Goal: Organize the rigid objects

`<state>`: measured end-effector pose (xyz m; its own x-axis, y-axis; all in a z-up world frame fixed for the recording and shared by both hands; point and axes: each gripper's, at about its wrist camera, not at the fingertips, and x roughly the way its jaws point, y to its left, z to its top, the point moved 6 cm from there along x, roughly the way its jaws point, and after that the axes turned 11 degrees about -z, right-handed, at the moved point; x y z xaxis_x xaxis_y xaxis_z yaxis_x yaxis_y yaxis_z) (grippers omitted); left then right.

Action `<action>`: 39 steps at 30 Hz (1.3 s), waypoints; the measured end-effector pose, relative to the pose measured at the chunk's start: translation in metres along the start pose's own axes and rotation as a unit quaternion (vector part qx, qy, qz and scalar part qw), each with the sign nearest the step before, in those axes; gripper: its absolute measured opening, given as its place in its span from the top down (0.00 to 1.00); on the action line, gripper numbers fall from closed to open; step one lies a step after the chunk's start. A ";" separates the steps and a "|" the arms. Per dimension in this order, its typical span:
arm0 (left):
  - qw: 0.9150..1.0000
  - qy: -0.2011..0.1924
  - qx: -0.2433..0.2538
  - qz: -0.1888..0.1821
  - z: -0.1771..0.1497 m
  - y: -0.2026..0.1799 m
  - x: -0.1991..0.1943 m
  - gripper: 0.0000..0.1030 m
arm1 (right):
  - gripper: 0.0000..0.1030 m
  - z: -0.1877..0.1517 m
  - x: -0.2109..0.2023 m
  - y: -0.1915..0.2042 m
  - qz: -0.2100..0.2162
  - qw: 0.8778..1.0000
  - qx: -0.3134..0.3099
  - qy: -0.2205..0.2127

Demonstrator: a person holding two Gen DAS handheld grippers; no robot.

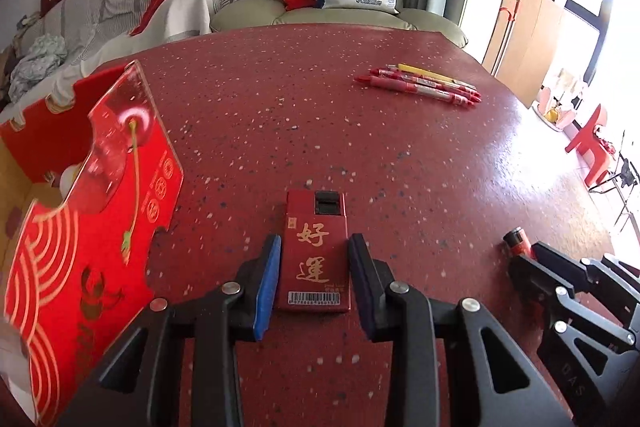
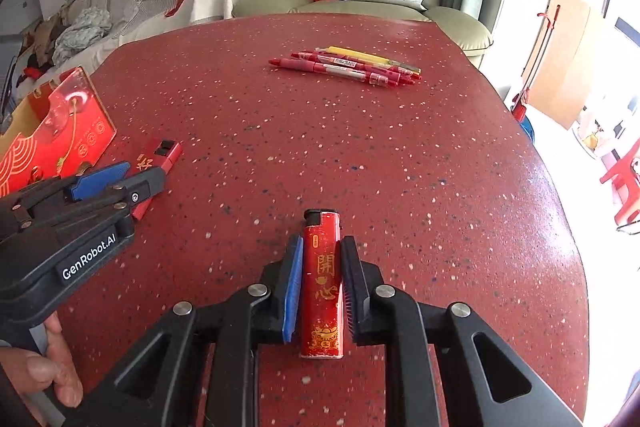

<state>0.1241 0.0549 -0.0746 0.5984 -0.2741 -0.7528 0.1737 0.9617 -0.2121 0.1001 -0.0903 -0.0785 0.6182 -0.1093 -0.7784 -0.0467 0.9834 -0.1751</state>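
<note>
On the speckled dark-red tabletop (image 1: 320,115), a flat red rectangular lighter with gold characters (image 1: 316,259) is framed between the fingers of the left tool (image 1: 314,281), whose pads stand just beside its long edges; contact cannot be told, and the gap is narrow. A slim red cylindrical lighter printed with gold characters (image 2: 322,287) is seen lying between the fingers of the right tool (image 2: 320,287), the pads set close against its sides. A red and gold cardboard box with a clear window flap (image 1: 92,187) is placed at the left edge. A bundle of red pens and one yellow pen (image 1: 420,83) is laid well apart, farther across.
</note>
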 end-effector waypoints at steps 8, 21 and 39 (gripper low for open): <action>1.000 -0.003 -0.004 -0.016 -0.065 0.001 -0.056 0.64 | 0.81 -0.048 -0.038 0.014 0.034 0.999 -0.034 -0.011; 0.999 0.010 0.029 0.009 -0.081 -0.018 -0.059 0.64 | 0.80 -0.061 -0.047 0.018 0.059 0.998 -0.032 -0.019; 1.000 0.010 0.028 0.004 -0.082 -0.016 -0.060 0.64 | 0.80 -0.063 -0.049 0.021 0.044 0.998 -0.043 -0.021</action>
<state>0.0215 0.0564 -0.0770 0.5845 -0.2664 -0.7664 0.2135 0.9618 -0.1714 0.0198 -0.0737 -0.0821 0.6407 -0.0147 -0.7676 -0.1684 0.9728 -0.1592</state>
